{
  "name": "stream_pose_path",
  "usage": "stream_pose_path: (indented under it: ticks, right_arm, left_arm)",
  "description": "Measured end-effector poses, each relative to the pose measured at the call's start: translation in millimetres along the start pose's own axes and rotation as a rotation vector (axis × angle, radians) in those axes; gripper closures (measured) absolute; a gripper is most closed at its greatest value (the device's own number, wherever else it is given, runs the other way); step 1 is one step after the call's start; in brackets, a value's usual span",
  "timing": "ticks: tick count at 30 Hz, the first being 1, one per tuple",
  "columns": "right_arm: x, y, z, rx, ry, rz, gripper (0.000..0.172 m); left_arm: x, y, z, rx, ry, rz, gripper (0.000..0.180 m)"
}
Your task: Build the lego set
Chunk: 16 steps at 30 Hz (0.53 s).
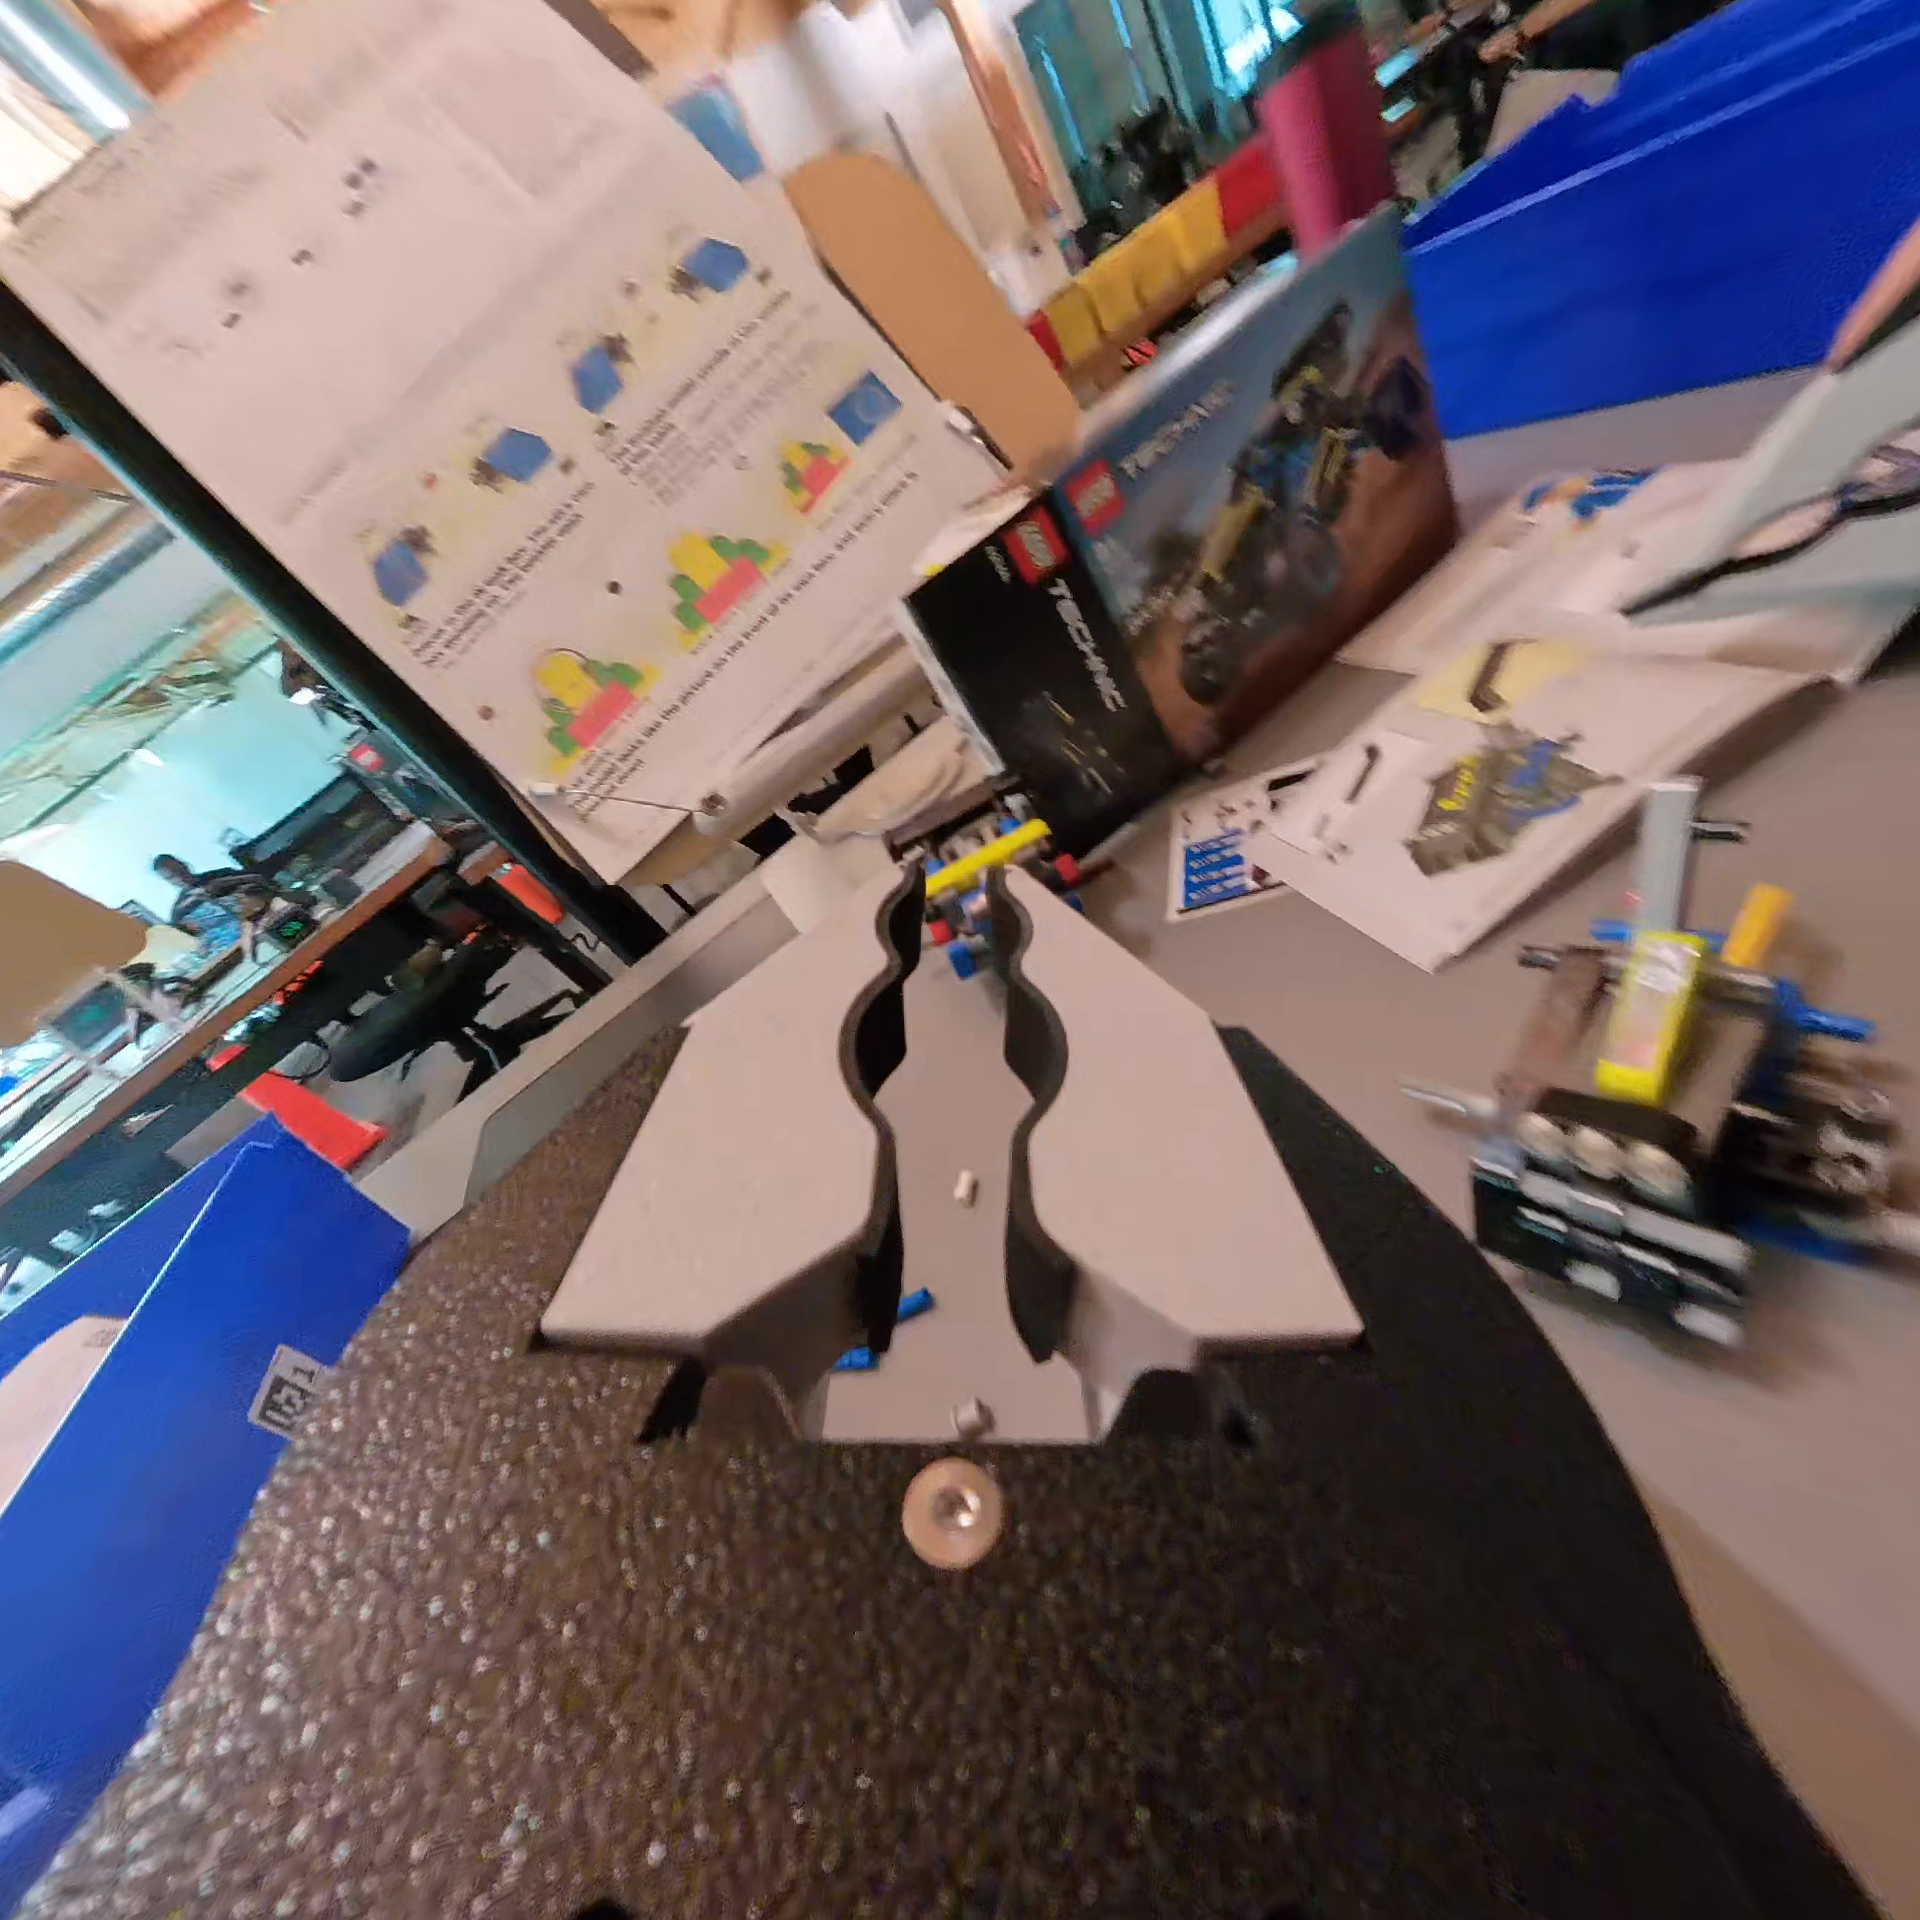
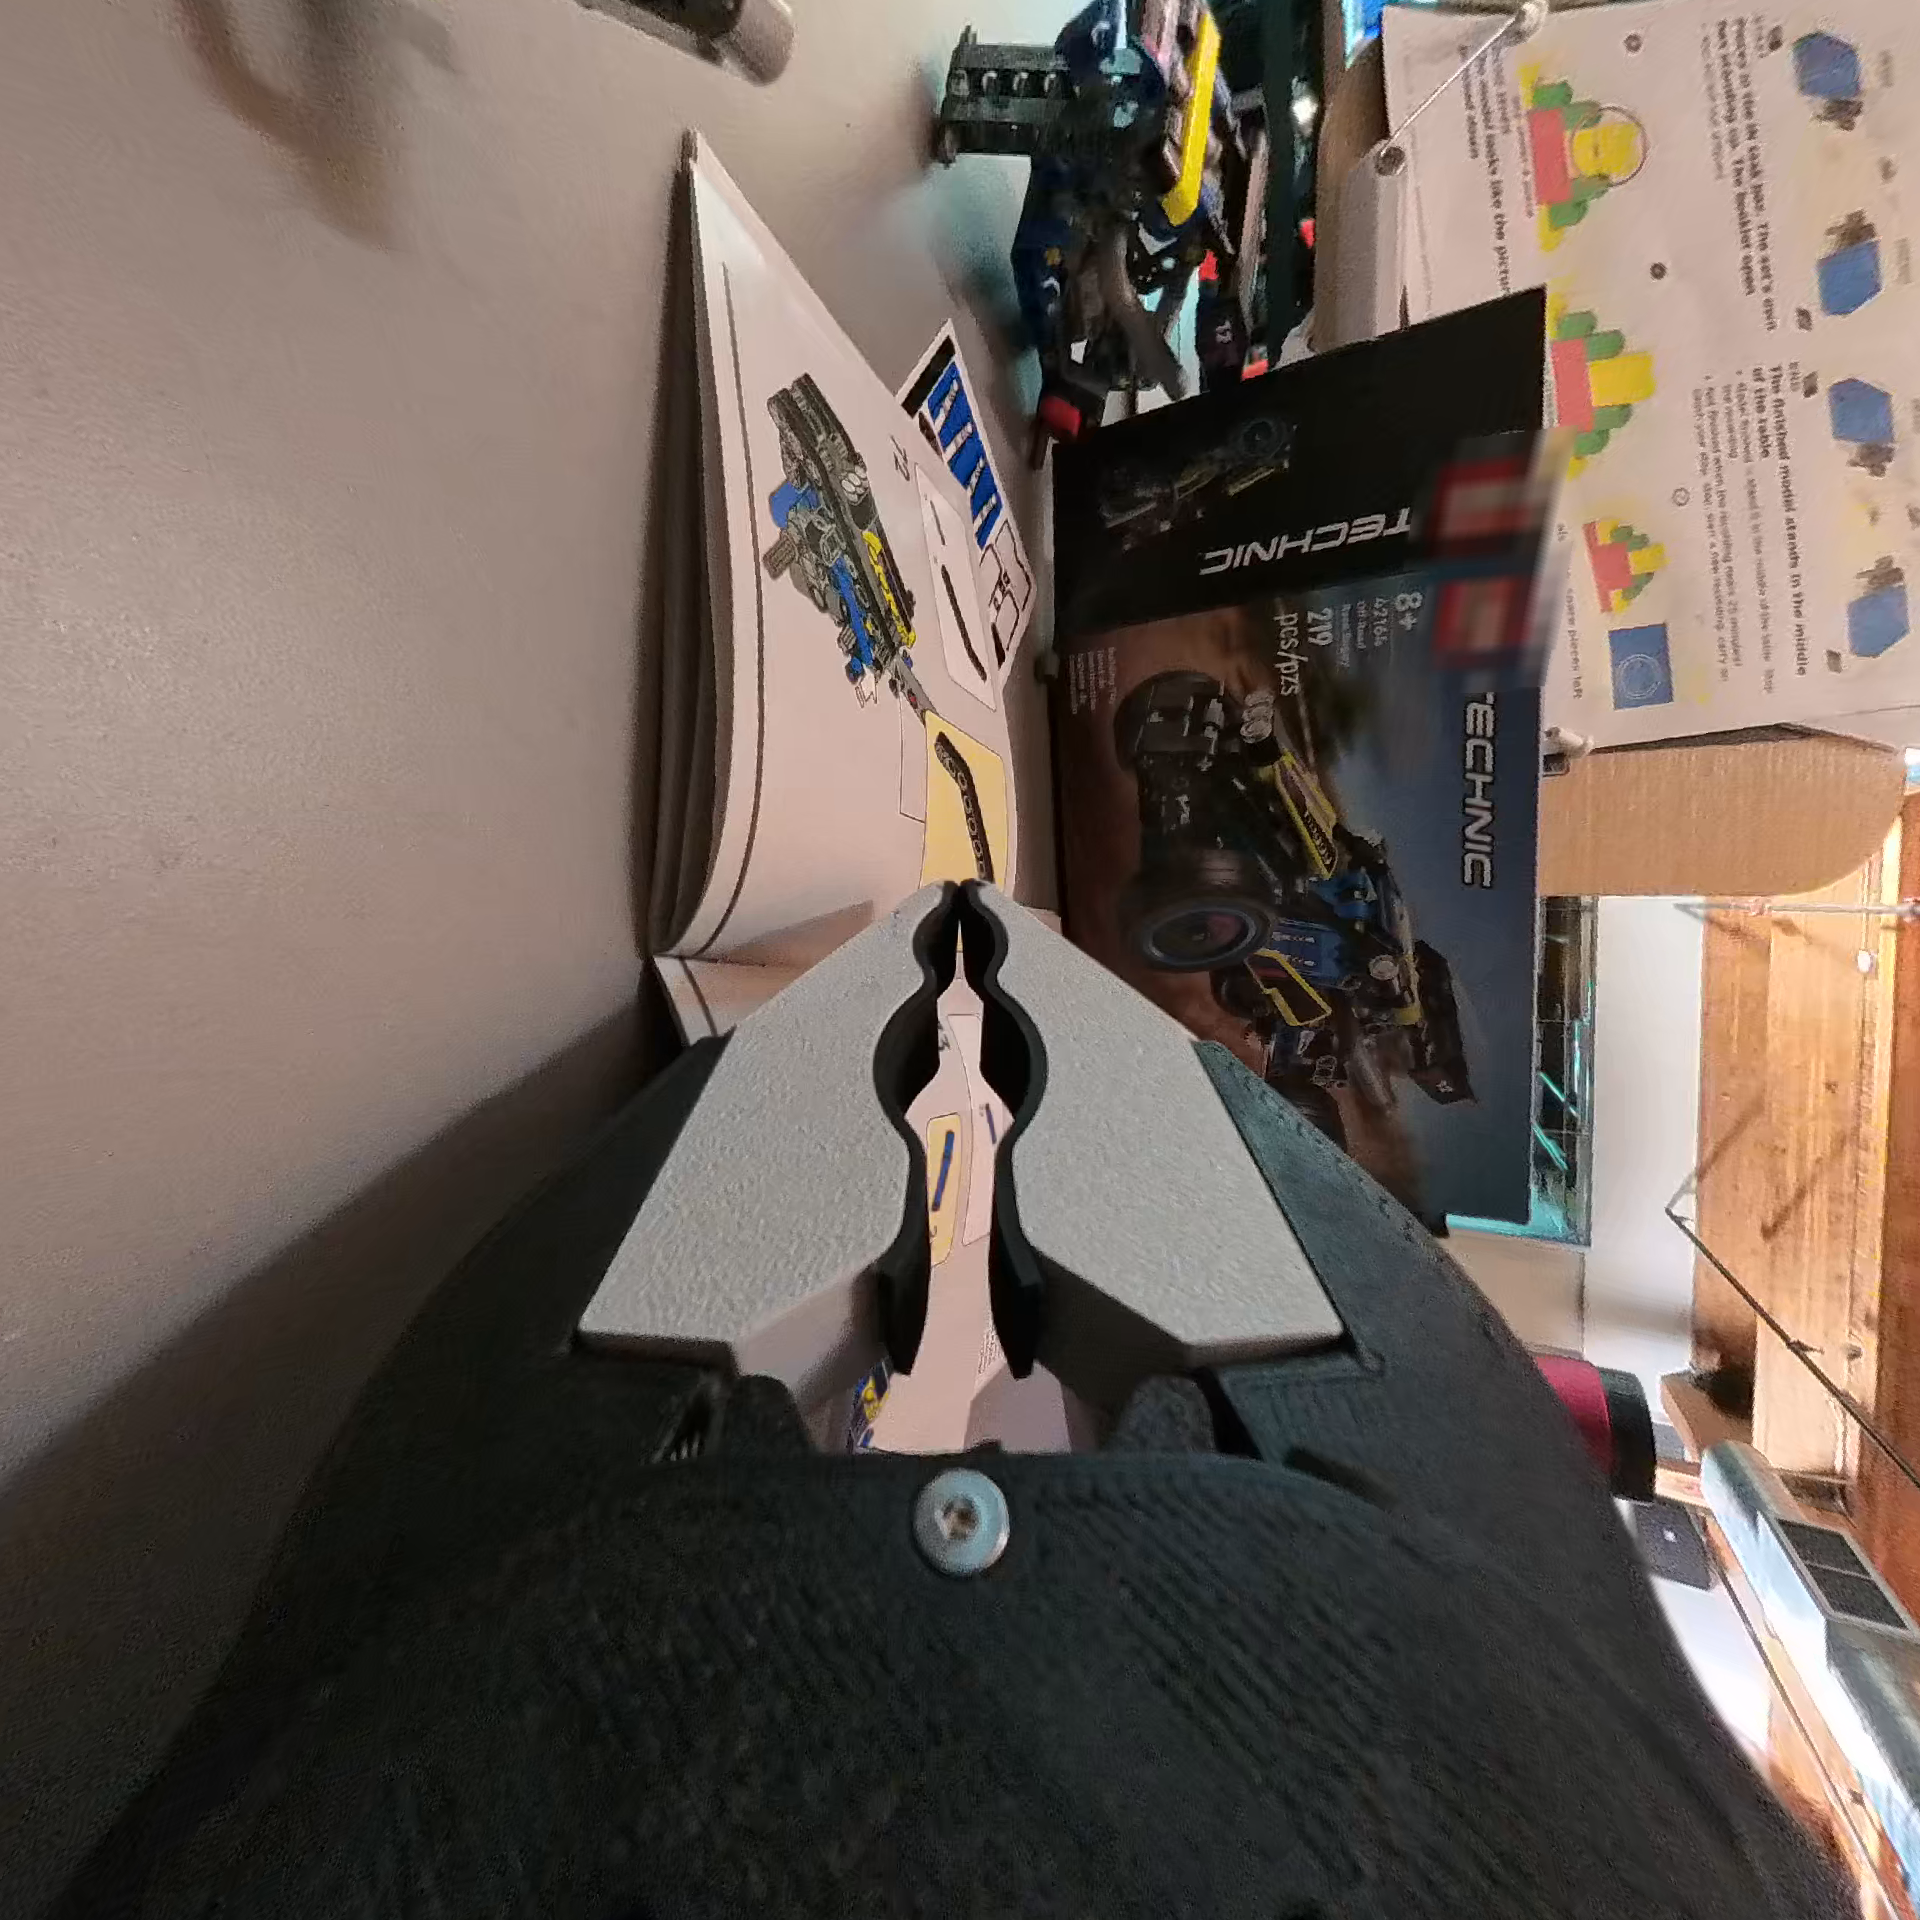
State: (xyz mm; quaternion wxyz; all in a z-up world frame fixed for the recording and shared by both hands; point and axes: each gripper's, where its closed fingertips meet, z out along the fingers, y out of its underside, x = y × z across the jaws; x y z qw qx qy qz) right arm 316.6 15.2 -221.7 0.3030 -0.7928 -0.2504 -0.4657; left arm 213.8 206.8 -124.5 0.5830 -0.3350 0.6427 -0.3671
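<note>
My left gripper is closed on a small brick assembly of blue, red and grey parts topped by a yellow beam. It holds the assembly at its fingertips, just above the grey table. A larger black, blue and yellow brick vehicle stands on the table to the right; it also shows in the right wrist view. My right gripper is shut, its tips meeting over the open instruction booklet.
A toy set box stands behind the booklet; the box also shows in the right wrist view. A sticker sheet lies nearby. Small loose parts lie on the table. Blue bins stand left and at the far right. A white instruction board leans behind. About 25 cm separates my left fingertips from my right.
</note>
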Motion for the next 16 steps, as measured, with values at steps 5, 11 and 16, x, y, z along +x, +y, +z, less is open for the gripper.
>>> stream_pose_path:
  ticks: [5, 11, 16]
  right_arm:
    - [-6, -6, 7, -0.021, -0.02, -0.012, 0.172]
    - [-28, -8, 11, -0.041, -0.148, -0.124, 0.172]
    - [-31, -10, 5, -0.035, -0.19, -0.143, 0.172]
  left_arm:
    - [-2, 14, 2, 0.025, -0.073, 0.013, 0.177]
    - [-3, 37, 0, -0.076, -0.093, 0.225, 0.18]
    - [-6, 38, -2, -0.073, -0.102, 0.216, 0.18]
